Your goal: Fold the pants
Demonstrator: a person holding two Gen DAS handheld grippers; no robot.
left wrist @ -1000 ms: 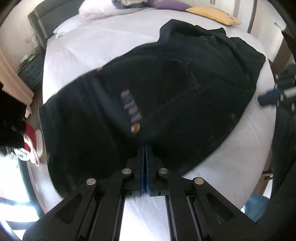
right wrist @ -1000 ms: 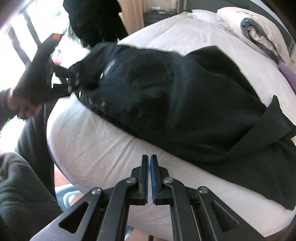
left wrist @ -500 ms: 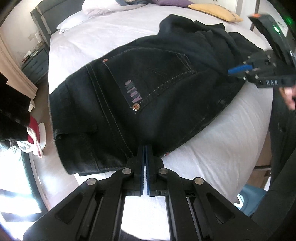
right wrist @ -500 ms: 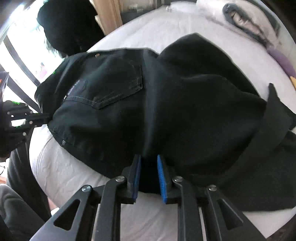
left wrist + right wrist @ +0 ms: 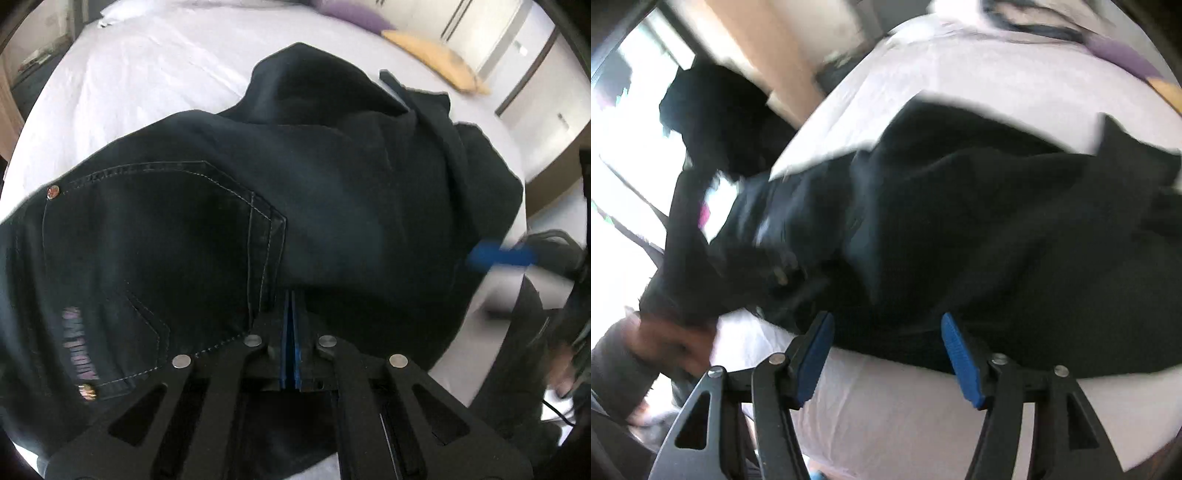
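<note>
Dark denim pants (image 5: 332,206) lie bunched on a white bed (image 5: 140,81), back pocket and a purple logo facing up. My left gripper (image 5: 291,302) is shut on the pants' near edge beside the pocket. In the right wrist view the pants (image 5: 979,236) are blurred. My right gripper (image 5: 886,325) is wide open, its blue pads on either side of the pants' near edge, gripping nothing. The right gripper's blue pad shows in the left wrist view (image 5: 502,254) at the pants' right edge.
A yellow pillow (image 5: 436,59) and a purple pillow (image 5: 354,18) lie at the far side of the bed. Wardrobe doors (image 5: 517,48) stand beyond. A dark garment (image 5: 716,114) hangs near the window. The person's hand (image 5: 668,339) is at the left.
My left gripper has moved in over the pants, which now fill its view. My right gripper has opened wide at the pants' edge. The right wrist view has gone blurry.
</note>
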